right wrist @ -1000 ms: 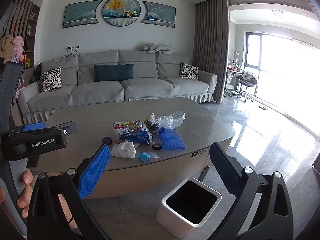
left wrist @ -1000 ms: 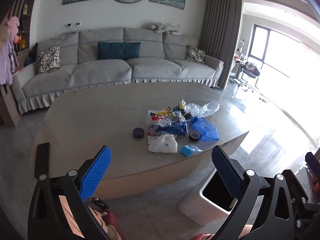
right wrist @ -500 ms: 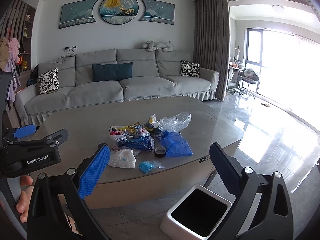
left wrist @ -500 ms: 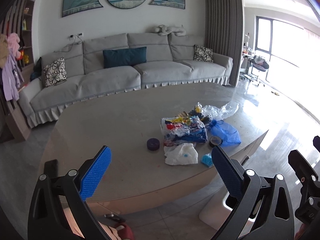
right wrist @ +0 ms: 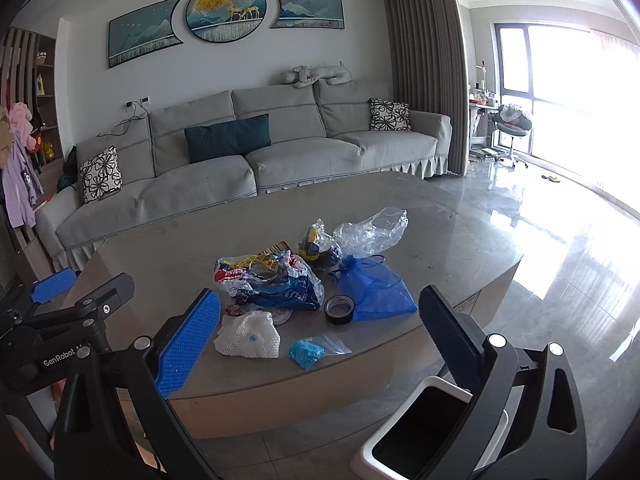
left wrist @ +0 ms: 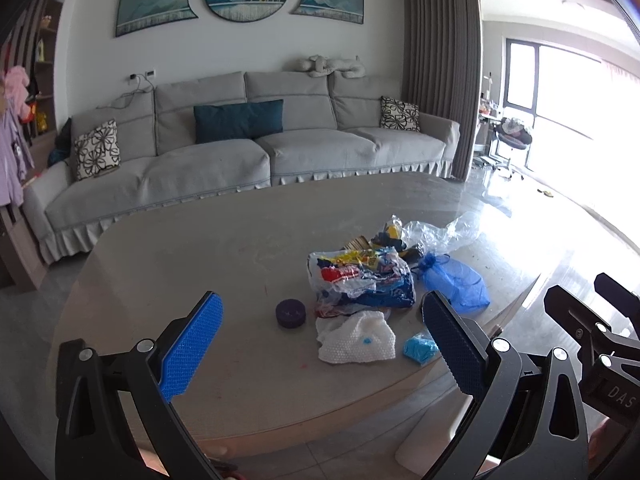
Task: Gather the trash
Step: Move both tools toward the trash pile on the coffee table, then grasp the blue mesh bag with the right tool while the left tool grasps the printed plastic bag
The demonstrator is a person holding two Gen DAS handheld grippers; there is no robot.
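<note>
1. Down in the lower right of the right wrist view sits the white trash bin (right wrist: pixel 404 436) on the floor, just below the tabletop (right wrist: pixel 440 236) edge. Its inside looks dark, and I can't make out anything in it. The right finger of the gripper partly covers it.
2. Centre of both views: the trash pile on the tabletop. The biggest piece is a clear plastic bag stuffed with colourful wrappers (right wrist: pixel 272 280), red, yellow and blue stuff inside.
3. Behind it, an empty-looking crumpled clear bag (right wrist: pixel 372 228) and a small bag with something yellow and dark in it (right wrist: pixel 316 244).
4. A blue mesh pouch (right wrist: pixel 376 288) lies right of the wrapper bag, with a black tape roll (right wrist: pixel 339 309) touching its near edge.
5. Nearest the tabletop edge: a white foam net (right wrist: pixel 248 336) and a little clear packet with something light blue in it (right wrist: pixel 308 352).
6. In the left wrist view a dark round lid (left wrist: pixel 291 313) sits left of the pile.
7. The left hand-held gripper (left wrist: pixel 320 344) is spread wide, nothing between the pads. Same for the right hand-held gripper (right wrist: pixel 320 344): fingers apart and empty, held off the near side of the tabletop.
</note>
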